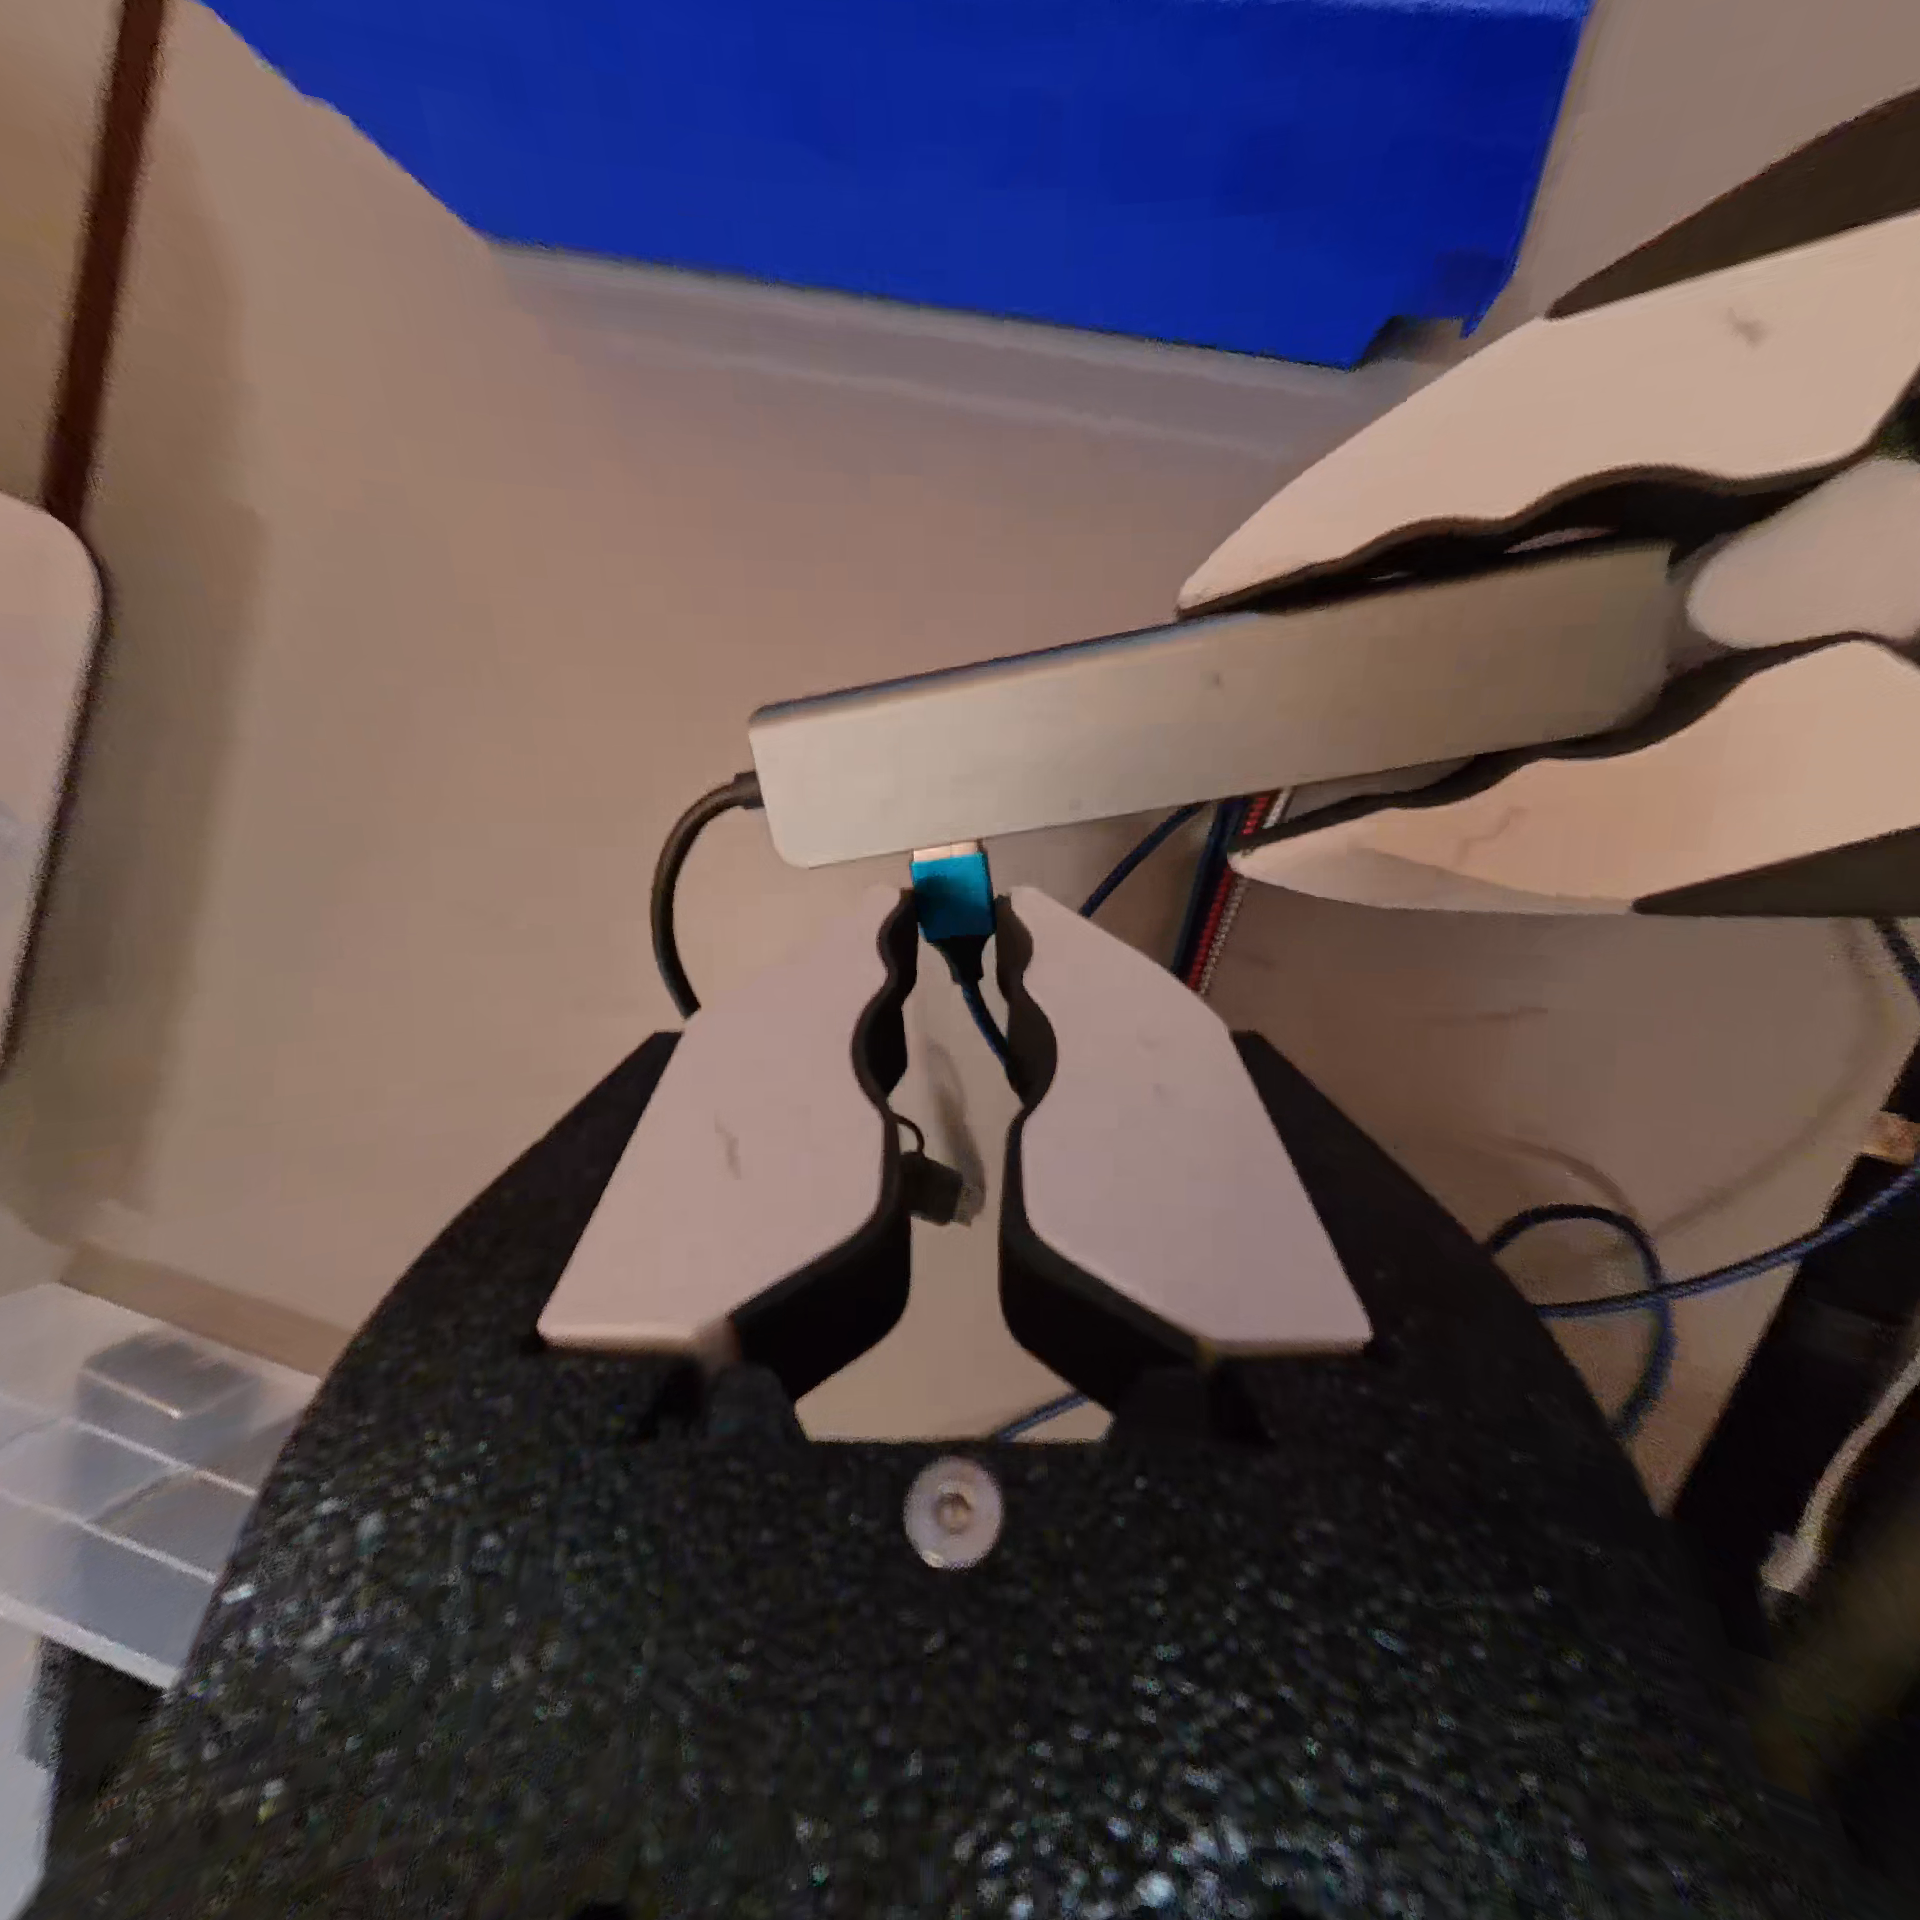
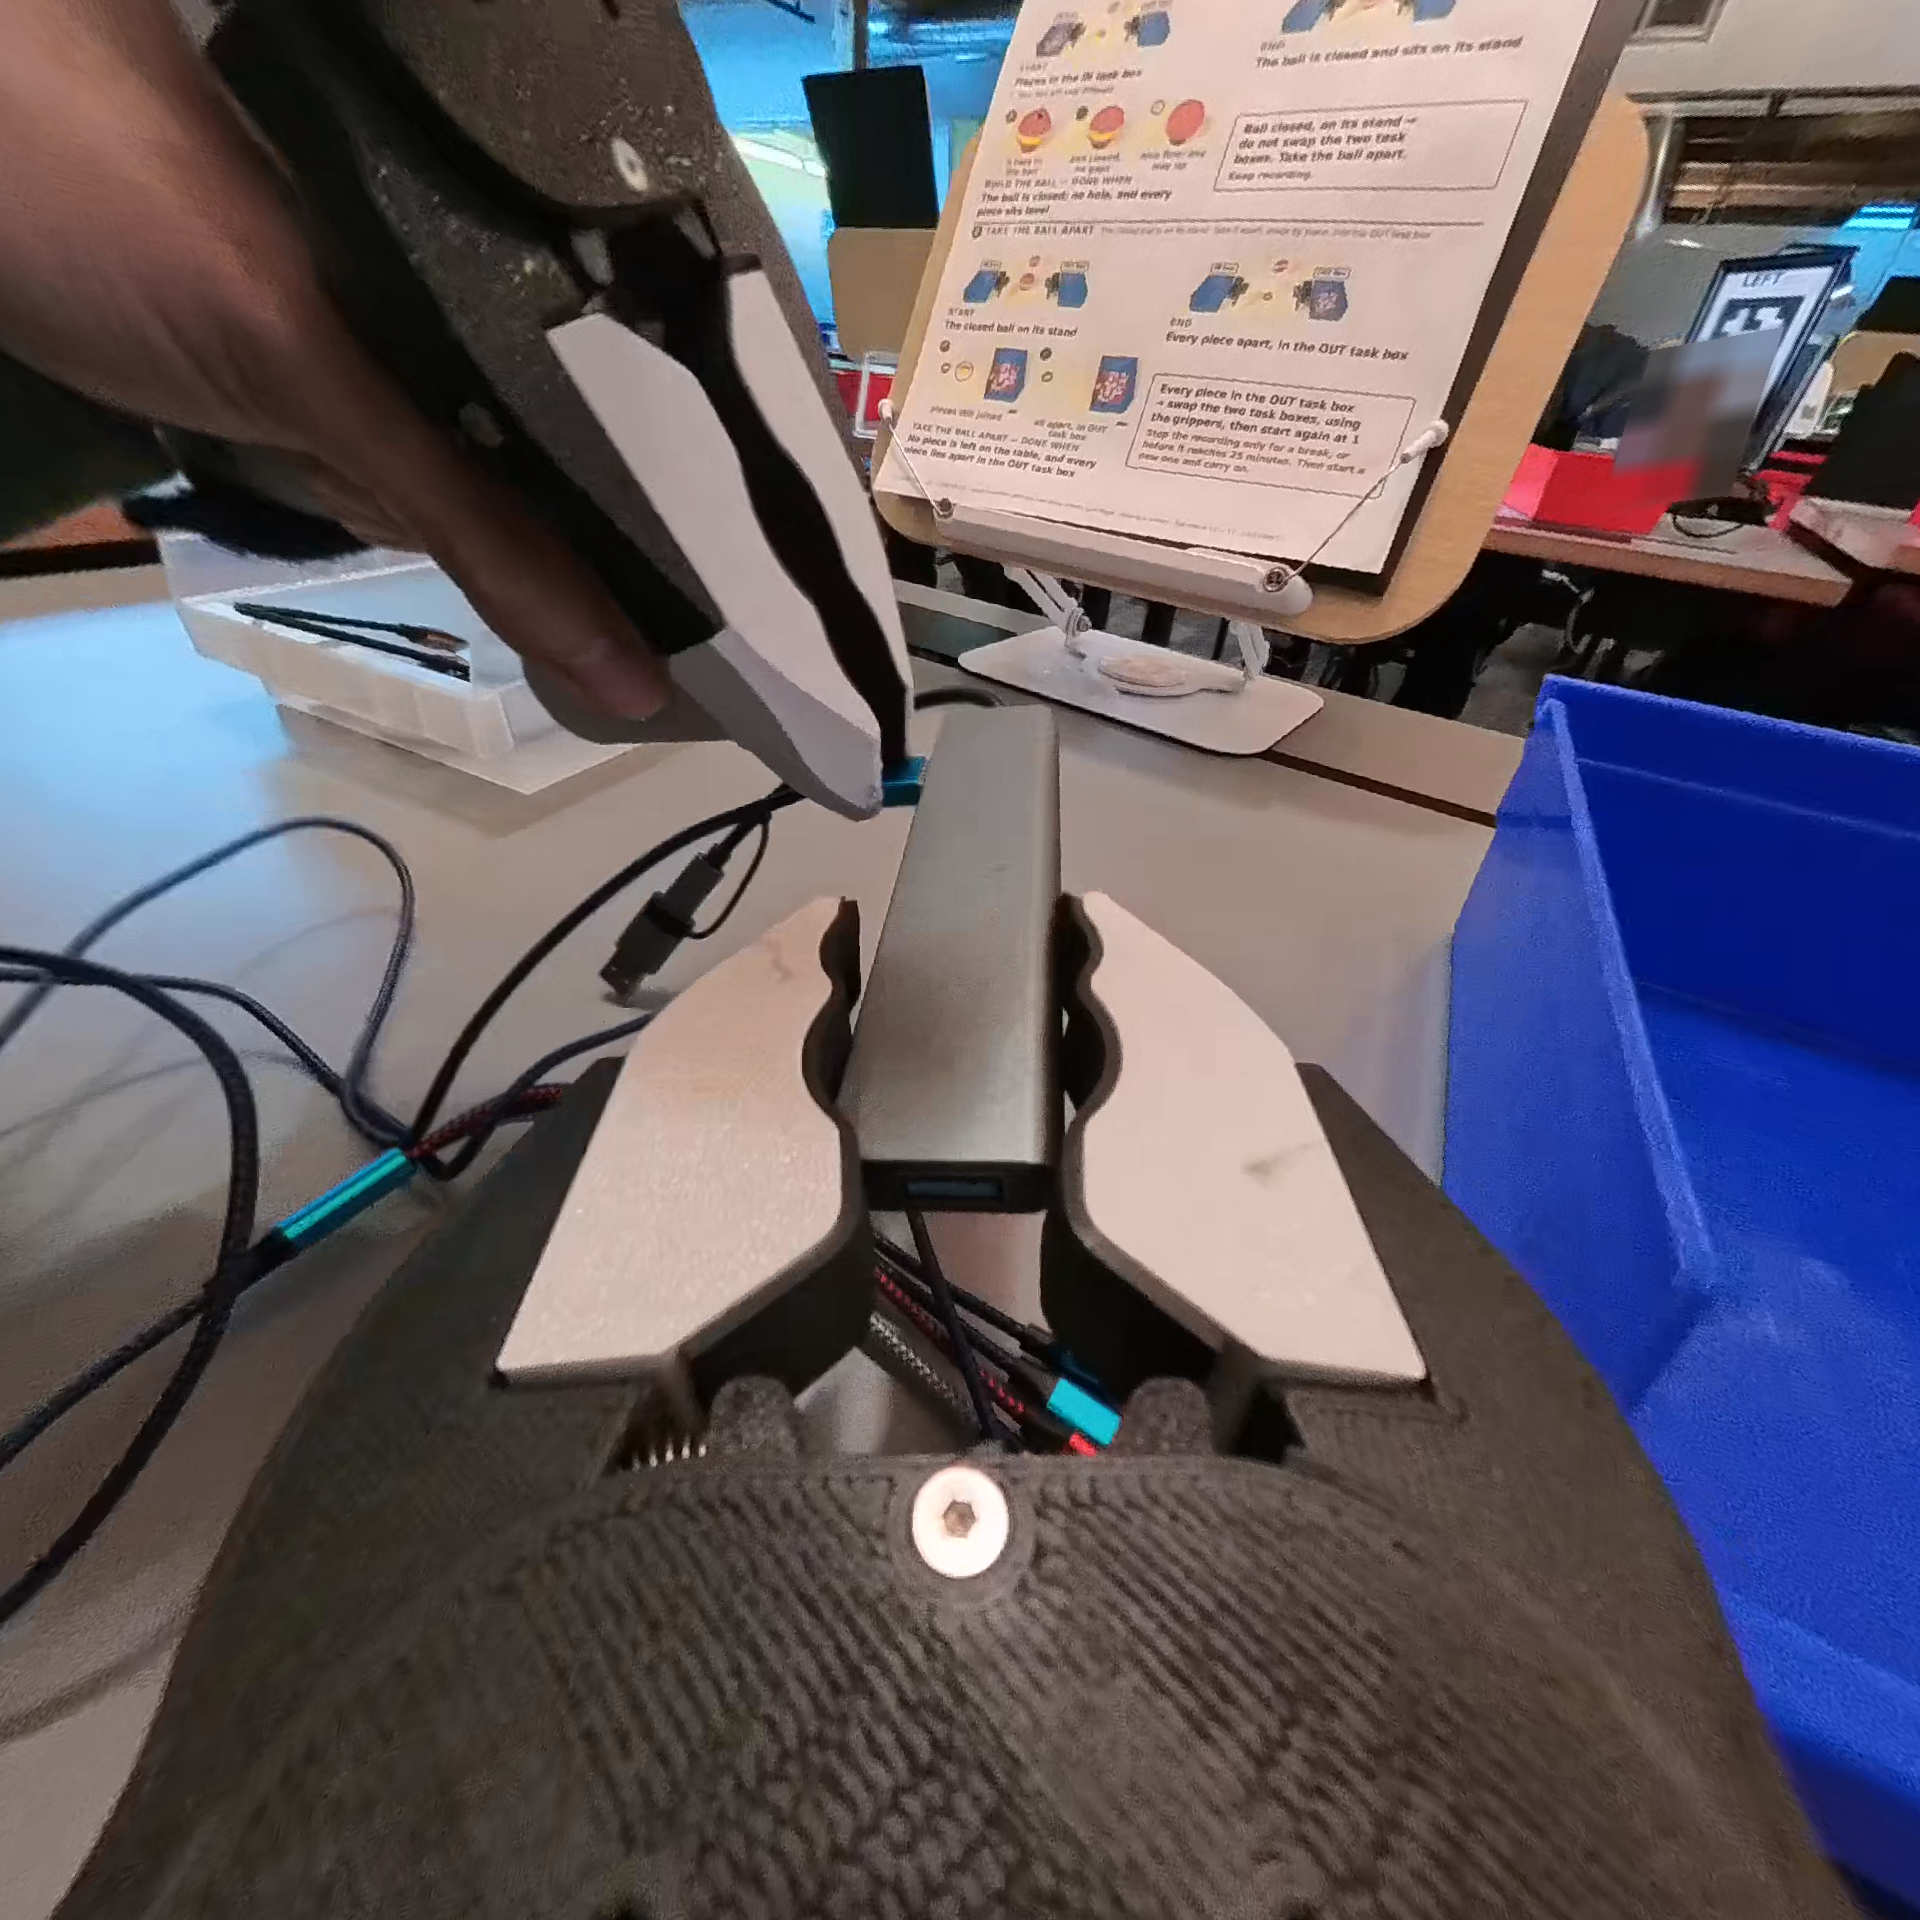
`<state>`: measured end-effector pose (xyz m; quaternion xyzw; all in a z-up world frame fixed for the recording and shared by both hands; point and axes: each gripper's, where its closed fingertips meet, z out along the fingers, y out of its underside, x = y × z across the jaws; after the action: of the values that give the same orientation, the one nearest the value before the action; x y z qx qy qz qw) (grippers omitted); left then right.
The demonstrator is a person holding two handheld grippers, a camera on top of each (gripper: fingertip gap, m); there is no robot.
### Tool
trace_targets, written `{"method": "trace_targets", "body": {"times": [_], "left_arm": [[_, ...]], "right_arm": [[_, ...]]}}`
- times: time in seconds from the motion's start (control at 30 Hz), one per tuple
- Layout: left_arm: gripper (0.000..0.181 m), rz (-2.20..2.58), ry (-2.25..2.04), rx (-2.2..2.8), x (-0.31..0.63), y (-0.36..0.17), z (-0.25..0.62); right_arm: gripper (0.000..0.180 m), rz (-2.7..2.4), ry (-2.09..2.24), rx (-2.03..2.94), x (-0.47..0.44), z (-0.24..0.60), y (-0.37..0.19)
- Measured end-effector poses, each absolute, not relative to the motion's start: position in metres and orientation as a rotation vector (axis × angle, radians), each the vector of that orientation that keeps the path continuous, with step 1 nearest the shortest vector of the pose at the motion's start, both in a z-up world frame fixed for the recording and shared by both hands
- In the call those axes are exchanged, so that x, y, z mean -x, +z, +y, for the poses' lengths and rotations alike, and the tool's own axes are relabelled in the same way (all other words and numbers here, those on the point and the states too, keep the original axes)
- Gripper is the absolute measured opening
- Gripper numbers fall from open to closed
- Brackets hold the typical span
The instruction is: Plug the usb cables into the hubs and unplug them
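Observation:
My right gripper [image 2: 961,914] is shut on a long grey USB hub [image 2: 961,966] and holds it above the table; it also shows in the left wrist view [image 1: 1195,707]. My left gripper [image 1: 951,904] is shut on a teal USB plug [image 1: 948,900] whose metal tip sits in a port on the hub's side. In the right wrist view the left gripper [image 2: 883,774] comes in from the upper left, held by a hand, with the teal plug [image 2: 902,779] against the hub. The plug's dark braided cable [image 1: 982,1013] hangs between my left fingers.
A blue bin [image 2: 1704,1091] stands to the right, also in the left wrist view [image 1: 935,145]. Several braided cables [image 2: 229,1122] lie loose on the beige table [image 2: 208,779]. A clear plastic box [image 2: 353,655] sits at the far left. A document stand with a printed sheet [image 2: 1195,312] stands behind. The grippers' ends are close to 5 cm from one another.

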<state>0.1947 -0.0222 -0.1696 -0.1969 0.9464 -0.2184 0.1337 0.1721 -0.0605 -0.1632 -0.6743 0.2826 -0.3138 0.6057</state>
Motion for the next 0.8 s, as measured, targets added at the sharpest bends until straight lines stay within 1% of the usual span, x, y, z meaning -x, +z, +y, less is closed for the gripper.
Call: {"method": "trace_targets", "body": {"times": [0.2,0.4,0.5,0.57,0.6,0.67,0.8], "left_arm": [[0.013,2.582,-0.700,0.435,-0.198,-0.173,-0.027],[0.014,2.351,-1.121,0.413,-0.192,-0.149,-0.035],[0.015,2.333,-1.142,0.445,-0.187,-0.149,-0.032],[0.018,2.340,-1.087,0.509,-0.188,-0.154,-0.026],[0.018,2.334,-1.078,0.507,-0.187,-0.155,-0.024],[0.007,2.311,-1.140,0.481,-0.182,-0.150,-0.029],[0.006,2.305,-1.145,0.504,-0.179,-0.149,-0.026]], "right_arm": [[0.038,0.617,-0.765,1.527,-0.170,-0.061,-0.157],[0.037,0.579,-0.767,1.398,-0.167,-0.070,-0.143],[0.036,0.531,-0.812,1.364,-0.162,-0.069,-0.137],[0.036,0.529,-0.807,1.336,-0.161,-0.071,-0.135],[0.036,0.526,-0.786,1.338,-0.161,-0.070,-0.135],[0.036,0.514,-0.793,1.315,-0.160,-0.071,-0.133],[0.036,0.492,-0.825,1.325,-0.157,-0.069,-0.133]]}}
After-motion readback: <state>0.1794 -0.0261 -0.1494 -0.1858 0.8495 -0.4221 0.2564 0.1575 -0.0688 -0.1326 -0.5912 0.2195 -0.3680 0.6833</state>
